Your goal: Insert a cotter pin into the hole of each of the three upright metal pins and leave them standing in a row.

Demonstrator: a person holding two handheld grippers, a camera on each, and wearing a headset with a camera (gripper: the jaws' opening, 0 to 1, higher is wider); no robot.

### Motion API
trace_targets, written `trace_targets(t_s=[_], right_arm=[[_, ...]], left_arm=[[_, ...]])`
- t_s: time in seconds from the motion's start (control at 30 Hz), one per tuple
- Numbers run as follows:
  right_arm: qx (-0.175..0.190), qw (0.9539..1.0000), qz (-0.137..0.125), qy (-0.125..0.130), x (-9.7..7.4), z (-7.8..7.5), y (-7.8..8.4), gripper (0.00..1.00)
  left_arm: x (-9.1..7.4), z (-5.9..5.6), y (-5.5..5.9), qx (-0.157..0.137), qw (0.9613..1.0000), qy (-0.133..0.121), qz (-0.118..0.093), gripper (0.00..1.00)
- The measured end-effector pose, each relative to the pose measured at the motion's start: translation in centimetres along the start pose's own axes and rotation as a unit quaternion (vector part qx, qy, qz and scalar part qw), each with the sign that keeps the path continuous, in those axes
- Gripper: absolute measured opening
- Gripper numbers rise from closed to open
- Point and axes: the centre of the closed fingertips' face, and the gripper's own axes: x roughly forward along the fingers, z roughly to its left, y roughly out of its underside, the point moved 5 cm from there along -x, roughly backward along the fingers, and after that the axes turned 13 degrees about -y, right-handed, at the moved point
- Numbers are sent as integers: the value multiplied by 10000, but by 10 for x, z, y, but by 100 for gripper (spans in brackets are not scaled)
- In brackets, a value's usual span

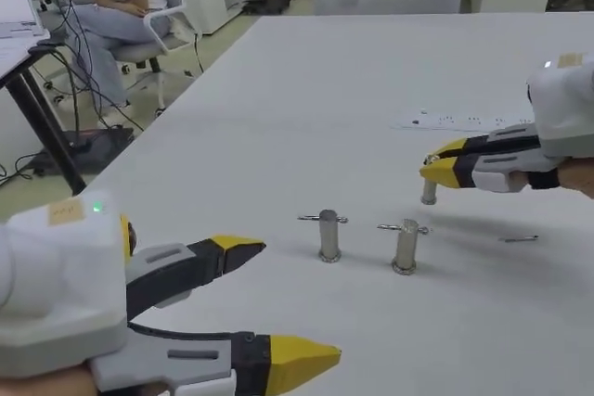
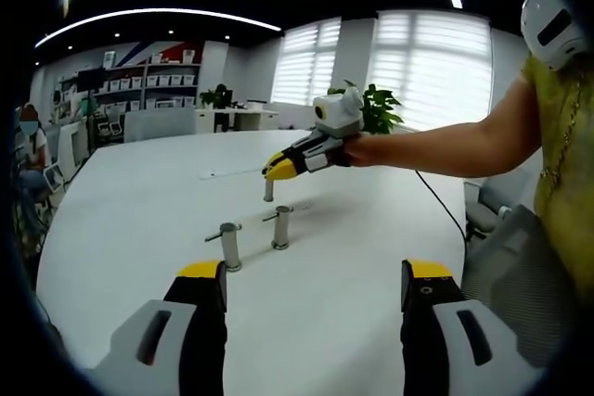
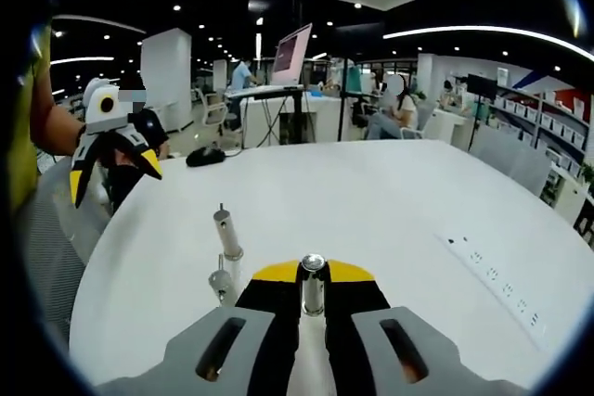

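The left claw is at the near left, its two yellow-tipped jaws spread wide with nothing between them (the right gripper view catches this left claw held in the air, tips angled downward). The right claw reaches in from the far right, lying roughly level, jaws closed on the top of an upright metal pin. The bare right forearm is stretched out behind it.

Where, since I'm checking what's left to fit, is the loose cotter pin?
In the head view the loose cotter pin lies flat on the table, right of the right-hand fitted metal pin and near the right gripper.
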Motion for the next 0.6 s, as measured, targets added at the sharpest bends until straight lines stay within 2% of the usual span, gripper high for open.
trace_targets(t_s=[0.23,0.47,0.6], right_arm=[[107,9998,52,157,-27,22,8,8],[159,9996,143,180,-41,57,16,8],[182,9996,143,148,-41,76,16,8]], left_arm=[[-1,-7,-5,101,9999,122,-21,76],[-5,-14,-10,180,9996,213,-82,75],[-7,-18,-9,230,9994,264,-74,74]])
